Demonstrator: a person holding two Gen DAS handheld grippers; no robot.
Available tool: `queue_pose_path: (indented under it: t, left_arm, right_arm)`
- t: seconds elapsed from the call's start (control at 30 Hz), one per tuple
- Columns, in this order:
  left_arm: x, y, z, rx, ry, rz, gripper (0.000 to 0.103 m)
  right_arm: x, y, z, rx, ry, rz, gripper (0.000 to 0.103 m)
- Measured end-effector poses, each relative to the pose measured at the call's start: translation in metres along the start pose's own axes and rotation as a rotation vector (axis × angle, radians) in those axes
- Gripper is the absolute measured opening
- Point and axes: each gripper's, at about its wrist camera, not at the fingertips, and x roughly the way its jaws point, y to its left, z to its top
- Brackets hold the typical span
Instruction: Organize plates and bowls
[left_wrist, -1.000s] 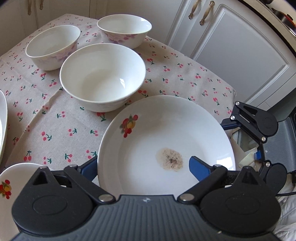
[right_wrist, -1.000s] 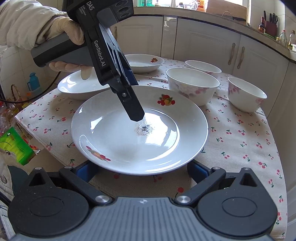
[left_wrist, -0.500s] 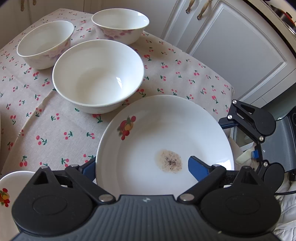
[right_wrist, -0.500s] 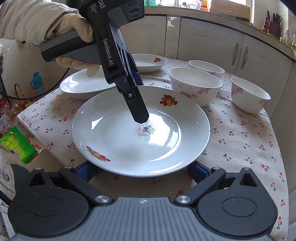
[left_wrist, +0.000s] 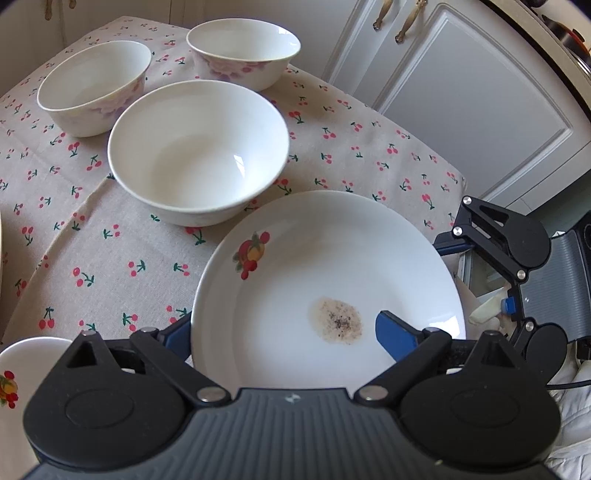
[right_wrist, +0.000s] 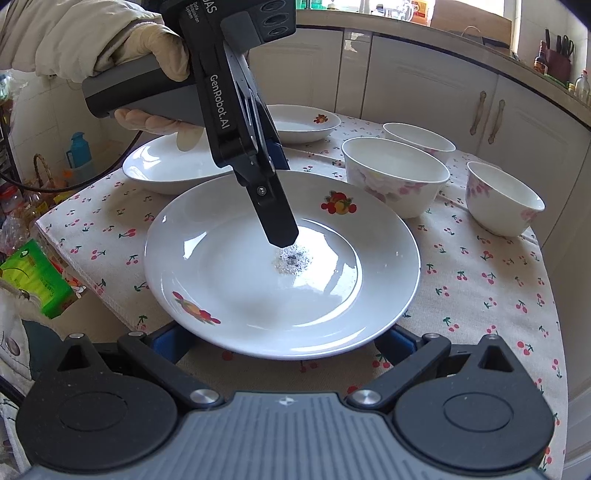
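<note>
Left wrist view: left gripper (left_wrist: 284, 334) straddles the rim of the fruit-print plate (left_wrist: 332, 258), one blue pad above the plate's inner face, the other below the rim; jaws gripping plate edge, judging by the pinch. Plate carries a small speckled residue (left_wrist: 338, 321). Three bowls (left_wrist: 197, 151) beyond it on the cherry-print bench (left_wrist: 110, 258). Right gripper (left_wrist: 509, 258) visible at plate's far side, off the rim.

Right wrist view: right gripper (right_wrist: 280, 343) jaws wide apart, the near rim of the plate (right_wrist: 221, 258) between the pads, no clear contact, so open. Shows what the other view hides: gloved left hand (right_wrist: 147, 55), plus two more plates (right_wrist: 162, 166) behind.

Handling: glazed ceramic, stiff, slick, breakable, moderately heavy. Take it at the rim, pads well over the lip, keep it level; likely goes onto the other plates.
</note>
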Motion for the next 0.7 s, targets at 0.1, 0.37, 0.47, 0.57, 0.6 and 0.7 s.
queue_pose_path:
  t: [0.1, 0.37, 0.47, 0.57, 0.6, 0.7]
  left_arm:
    - [-0.001, 0.001, 0.0, -0.001, 0.0, 0.002, 0.097]
    - [-0.005, -0.001, -0.001, -0.01, -0.013, 0.007, 0.097]
    - [-0.009, -0.003, -0.001, -0.01, -0.023, 0.01, 0.097]
    - [-0.015, -0.005, -0.003, -0.014, -0.041, 0.015, 0.097]
    - [-0.018, -0.006, -0.003, -0.015, -0.048, 0.018, 0.097]
    - [-0.026, -0.006, -0.006, -0.027, -0.07, 0.028, 0.097]
  right_arm:
    - [-0.001, -0.001, 0.001, 0.01, -0.003, 0.008, 0.103]
    - [-0.006, -0.002, 0.003, 0.001, -0.013, 0.01, 0.103]
    - [-0.008, -0.002, 0.005, -0.003, -0.013, 0.011, 0.103]
    - [-0.01, -0.002, 0.007, -0.009, -0.014, 0.014, 0.103]
    - [-0.01, -0.002, 0.009, -0.011, -0.015, 0.015, 0.103]
    - [-0.013, -0.001, 0.014, -0.016, -0.021, 0.023, 0.103]
